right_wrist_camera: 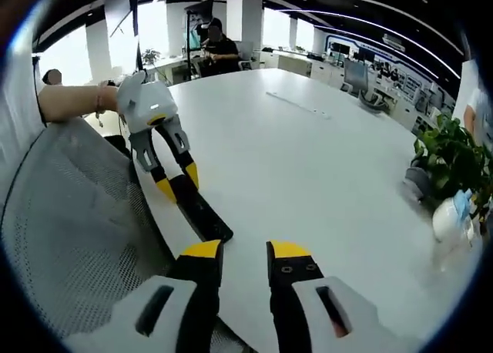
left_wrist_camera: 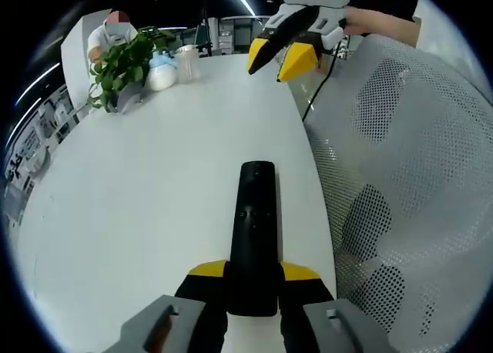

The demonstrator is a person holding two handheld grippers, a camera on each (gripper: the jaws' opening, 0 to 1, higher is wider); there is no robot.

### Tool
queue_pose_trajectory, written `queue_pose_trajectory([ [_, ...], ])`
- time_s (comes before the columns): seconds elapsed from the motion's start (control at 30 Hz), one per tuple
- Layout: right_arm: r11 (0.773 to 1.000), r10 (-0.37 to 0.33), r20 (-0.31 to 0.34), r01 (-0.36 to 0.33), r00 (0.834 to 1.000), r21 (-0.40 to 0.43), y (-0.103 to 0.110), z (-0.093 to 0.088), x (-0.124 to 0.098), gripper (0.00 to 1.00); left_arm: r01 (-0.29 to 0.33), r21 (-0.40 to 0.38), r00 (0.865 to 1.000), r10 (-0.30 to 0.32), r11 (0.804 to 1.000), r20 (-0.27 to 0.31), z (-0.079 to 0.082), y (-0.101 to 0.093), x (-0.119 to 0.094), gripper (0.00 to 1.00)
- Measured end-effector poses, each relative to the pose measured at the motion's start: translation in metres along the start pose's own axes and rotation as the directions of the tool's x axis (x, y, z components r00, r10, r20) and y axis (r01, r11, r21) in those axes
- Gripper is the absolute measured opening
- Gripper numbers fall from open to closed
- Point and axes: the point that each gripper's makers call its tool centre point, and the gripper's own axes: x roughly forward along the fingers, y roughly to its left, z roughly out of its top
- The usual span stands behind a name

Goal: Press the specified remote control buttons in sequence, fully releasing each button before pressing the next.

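Note:
A long black remote control [left_wrist_camera: 254,230] lies lengthwise over the white table [left_wrist_camera: 154,199], pointing away from me. My left gripper [left_wrist_camera: 254,272] is shut on its near end, yellow tips on either side. In the right gripper view the same remote [right_wrist_camera: 206,214] juts from the left gripper [right_wrist_camera: 177,182], held by a hand near the table's edge. My right gripper [right_wrist_camera: 246,253] hangs above the table just short of the remote's tip, its jaws a little apart with nothing between them. In the left gripper view the right gripper [left_wrist_camera: 279,56] hovers far beyond the remote.
A potted plant [left_wrist_camera: 123,64], a white bottle [left_wrist_camera: 162,72] and a clear cup [left_wrist_camera: 187,62] stand at the table's far end. A grey mesh chair [left_wrist_camera: 400,176] presses against the table edge beside the remote. People sit at the room's far side [right_wrist_camera: 219,45].

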Motion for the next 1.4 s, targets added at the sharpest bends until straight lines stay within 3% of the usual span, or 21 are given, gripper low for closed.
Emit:
queue_pose_trajectory([
  [0.13,0.999,0.035,-0.025,-0.035,0.999,-0.022,0.006,0.001,0.006,0.12,-0.001,0.0,1.0,0.001,1.0,-0.005,-0.001,0.0,0.0,0.24],
  [0.23,0.993,0.043,-0.077,-0.051,0.996,-0.108,0.007,-0.003,0.011,0.0,-0.001,0.0,1.0,0.001,1.0,-0.007,-0.001,0.0,0.001,0.24],
  [0.47,0.992,0.078,-0.088,-0.086,0.993,-0.091,0.013,0.008,0.027,0.0,0.003,-0.001,1.0,-0.003,1.0,-0.009,-0.001,0.0,0.0,0.24],
  [0.7,0.98,0.134,-0.165,-0.155,0.977,-0.121,0.028,0.004,0.046,0.0,0.005,-0.003,1.0,-0.005,1.0,-0.009,-0.001,0.001,0.0,0.24],
  [0.73,0.987,0.128,-0.185,-0.143,0.974,-0.07,0.03,0.0,0.047,0.0,0.006,-0.005,1.0,-0.006,1.0,-0.008,-0.001,0.001,0.0,0.24],
  [0.77,0.977,0.162,-0.217,-0.187,0.963,-0.101,0.032,-0.003,0.048,0.0,0.006,-0.007,1.0,-0.006,1.0,-0.006,-0.001,0.001,0.0,0.24],
  [1.07,0.981,0.159,-0.232,-0.179,0.96,-0.069,0.032,-0.008,0.058,0.0,0.006,-0.003,1.0,-0.006,1.0,-0.007,0.0,0.0,0.0,0.24],
  [1.23,0.981,0.163,-0.281,-0.186,0.946,-0.056,0.032,-0.016,0.065,0.0,0.005,-0.002,1.0,-0.005,1.0,-0.009,0.0,0.001,0.0,0.24],
  [1.4,0.981,0.165,-0.289,-0.187,0.943,-0.049,0.036,-0.018,0.072,0.0,0.003,-0.004,1.0,-0.003,1.0,-0.007,0.0,0.001,0.0,0.24],
])
